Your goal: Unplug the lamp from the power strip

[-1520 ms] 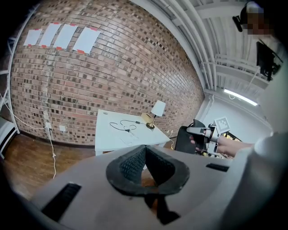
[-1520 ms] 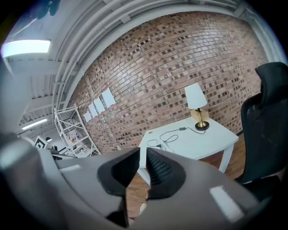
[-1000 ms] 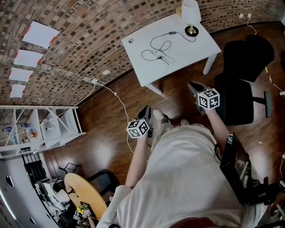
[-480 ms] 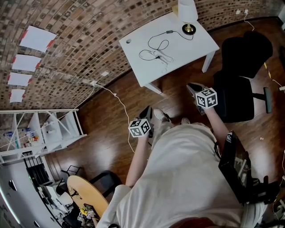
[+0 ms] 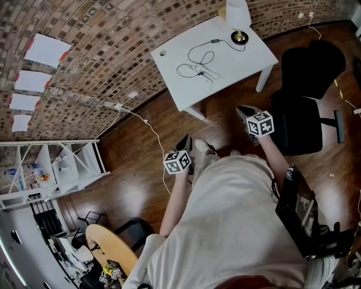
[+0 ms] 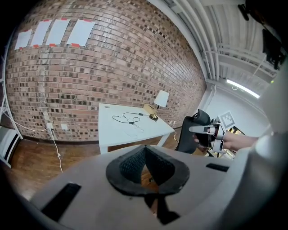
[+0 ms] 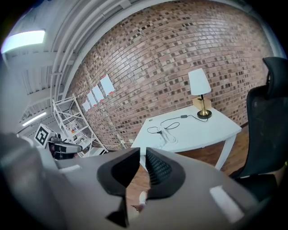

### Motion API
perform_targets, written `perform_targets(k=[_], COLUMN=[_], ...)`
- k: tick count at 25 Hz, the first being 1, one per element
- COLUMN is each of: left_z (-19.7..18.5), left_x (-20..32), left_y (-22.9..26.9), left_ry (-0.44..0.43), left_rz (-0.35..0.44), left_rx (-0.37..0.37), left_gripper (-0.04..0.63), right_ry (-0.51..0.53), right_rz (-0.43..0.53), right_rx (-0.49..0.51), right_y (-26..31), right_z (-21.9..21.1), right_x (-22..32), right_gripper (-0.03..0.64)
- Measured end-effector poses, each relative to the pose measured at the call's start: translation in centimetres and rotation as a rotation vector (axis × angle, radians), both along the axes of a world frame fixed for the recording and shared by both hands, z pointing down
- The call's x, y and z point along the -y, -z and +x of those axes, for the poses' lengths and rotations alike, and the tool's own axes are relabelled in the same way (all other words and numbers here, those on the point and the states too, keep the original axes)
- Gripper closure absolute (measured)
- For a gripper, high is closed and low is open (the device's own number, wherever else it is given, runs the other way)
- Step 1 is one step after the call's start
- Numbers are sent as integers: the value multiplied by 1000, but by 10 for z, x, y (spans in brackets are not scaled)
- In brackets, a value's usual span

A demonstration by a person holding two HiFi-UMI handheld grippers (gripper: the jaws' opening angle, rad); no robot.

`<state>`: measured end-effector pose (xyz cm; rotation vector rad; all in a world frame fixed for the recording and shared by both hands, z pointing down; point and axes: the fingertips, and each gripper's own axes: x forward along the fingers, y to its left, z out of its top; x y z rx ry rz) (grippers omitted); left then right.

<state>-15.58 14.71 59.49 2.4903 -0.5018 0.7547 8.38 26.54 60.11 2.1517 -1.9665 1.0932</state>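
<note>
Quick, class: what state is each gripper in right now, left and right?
Left gripper: closed, tips touching, holding nothing.
Right gripper: open by a narrow slit, nothing between the jaws.

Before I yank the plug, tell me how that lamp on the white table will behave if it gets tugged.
The lamp probably tips easily: tall shade on a thin stem over a small round base, near the table's corner. Its cord lies in loose loops, so it is likely floppy, with slack before a pull reaches the lamp.
</note>
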Motion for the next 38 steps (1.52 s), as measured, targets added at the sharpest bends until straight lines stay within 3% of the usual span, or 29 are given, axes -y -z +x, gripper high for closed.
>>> perform_targets(k=[11, 17, 38], left_z=[3, 2, -3], left_x=[10, 9, 3], left_y=[0, -2, -18], left_ry=[-3, 2, 16], left_rz=[-14, -31, -68], left_rx=[1, 5, 13], left_gripper=[591, 591, 591], right_ry=[-33, 11, 73], right_rz=[-18, -52, -105], right_rx=[-23, -59, -45], right_y=[2, -4, -18], right_z=[10, 1, -7], right_x=[13, 17, 21], right_gripper=[594, 612, 612])
